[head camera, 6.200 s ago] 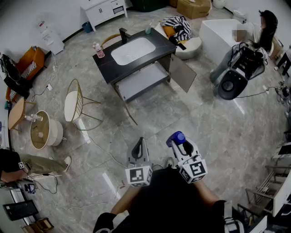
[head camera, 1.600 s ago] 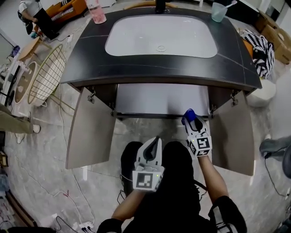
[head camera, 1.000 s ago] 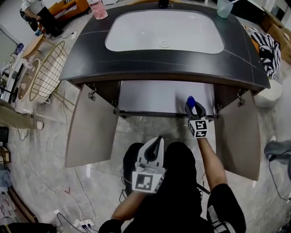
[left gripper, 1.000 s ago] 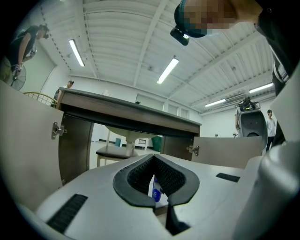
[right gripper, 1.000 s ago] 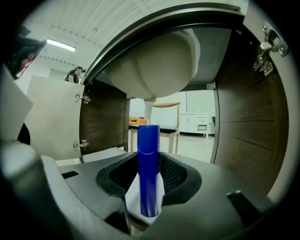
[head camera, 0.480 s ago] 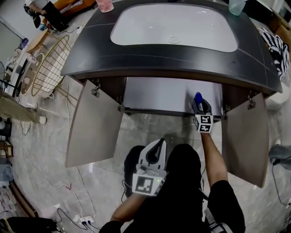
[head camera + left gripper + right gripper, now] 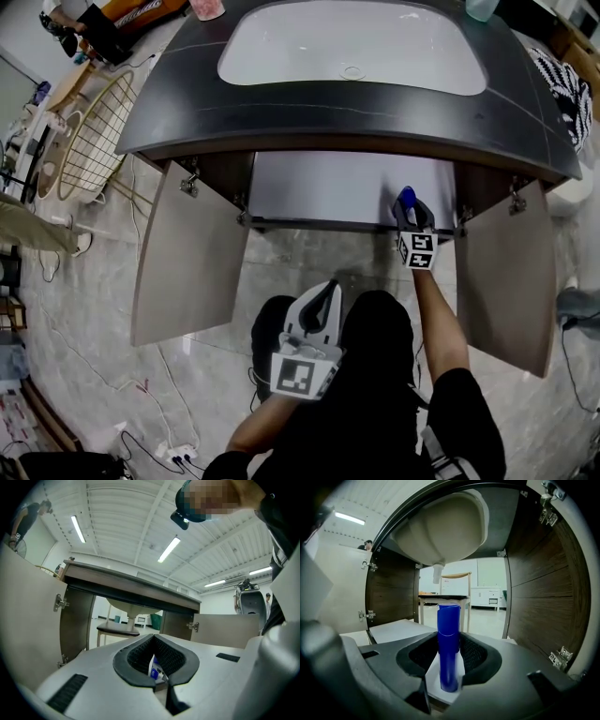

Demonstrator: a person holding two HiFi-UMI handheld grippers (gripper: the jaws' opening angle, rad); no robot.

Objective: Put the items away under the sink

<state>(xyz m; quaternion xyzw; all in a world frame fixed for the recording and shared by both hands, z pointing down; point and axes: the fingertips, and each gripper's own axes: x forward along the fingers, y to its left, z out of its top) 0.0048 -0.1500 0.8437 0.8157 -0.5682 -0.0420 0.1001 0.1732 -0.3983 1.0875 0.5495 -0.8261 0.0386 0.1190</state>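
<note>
Over the last second and a half the right gripper (image 7: 410, 210) has gone forward from beside the person's knees to the front lip of the shelf (image 7: 319, 190) under the sink (image 7: 352, 47), while the left gripper (image 7: 325, 296) has stayed low in front of the body. The right gripper's jaws are closed on an upright blue bottle (image 7: 449, 641), which now stands just inside the cabinet mouth at the shelf's right end. In the left gripper view its jaws are pinched narrow on a small white item (image 7: 154, 669) with blue print, well short of the cabinet. Both doors hang open: the left door (image 7: 183, 253) and the right door (image 7: 506, 272) flank the opening. Close to the right gripper's right is the dark wood side wall (image 7: 536, 597), with a hinge (image 7: 558, 657) low on it. Overhead hangs the basin underside (image 7: 440, 527) with its drain stub (image 7: 436, 573) pointing down above the bottle. The shelf surface to the left of the bottle lies bare, and the cabinet has no back panel, so the room shows through. A wire chair (image 7: 89, 141) stands off the cabinet's left corner.
</note>
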